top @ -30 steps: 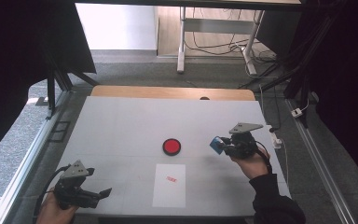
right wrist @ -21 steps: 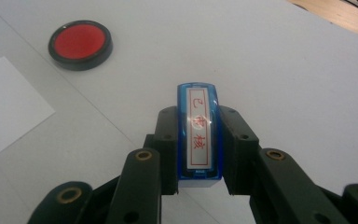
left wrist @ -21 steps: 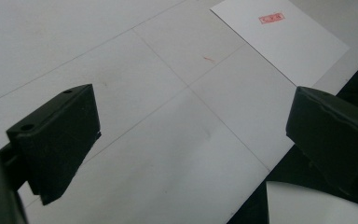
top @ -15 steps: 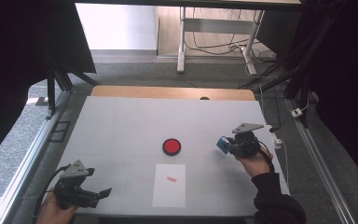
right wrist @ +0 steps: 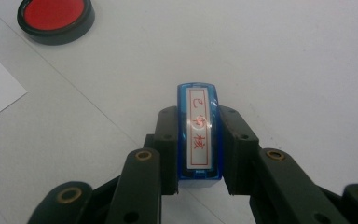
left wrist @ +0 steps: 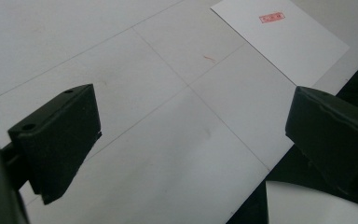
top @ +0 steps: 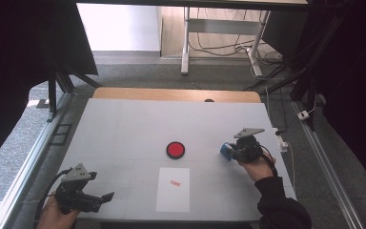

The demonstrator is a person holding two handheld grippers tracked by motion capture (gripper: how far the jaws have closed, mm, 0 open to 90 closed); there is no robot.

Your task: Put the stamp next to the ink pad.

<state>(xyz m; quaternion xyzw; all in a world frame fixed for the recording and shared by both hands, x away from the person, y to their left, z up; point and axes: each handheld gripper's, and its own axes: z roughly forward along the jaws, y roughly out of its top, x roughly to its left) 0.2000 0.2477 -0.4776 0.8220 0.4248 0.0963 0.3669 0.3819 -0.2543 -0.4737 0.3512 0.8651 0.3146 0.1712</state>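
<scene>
Covering most of the scene: white table [top: 138, 129] with thin seam lines, wooden strip along its far edge, grey carpet floor [top: 181, 78] beyond, metal desk legs and loose cables farther back, dark curtains left and right, metal rail on the floor at each side

Lying near the middle of the table: round black ink pad [top: 175, 150] with red inside, open, nothing else in it; seen again at the far left of the right gripper view [right wrist: 56, 18]

Just on the near side of the ink pad, apart from it: white paper sheet [top: 173, 189], lengthwise toward the near edge, one small red stamp mark [top: 175, 182] on its far half; same sheet and mark at the upper right of the left gripper view [left wrist: 284, 39]

At the right, well apart from the pad: right gripper [top: 229, 151] in a hand with a dark sleeve, jaws pinched on a blue stamp [top: 226, 150]; in the right gripper view the blue stamp [right wrist: 199, 135] sits clamped between both black jaws, its white label with red characters facing up, low above bare table, right of the ink pad

At the near left corner: left gripper [top: 106, 197] held in a hand, pointing right toward the sheet; in the left gripper view [left wrist: 191, 135] jaws spread wide, only bare table and the table's near edge between them
</scene>
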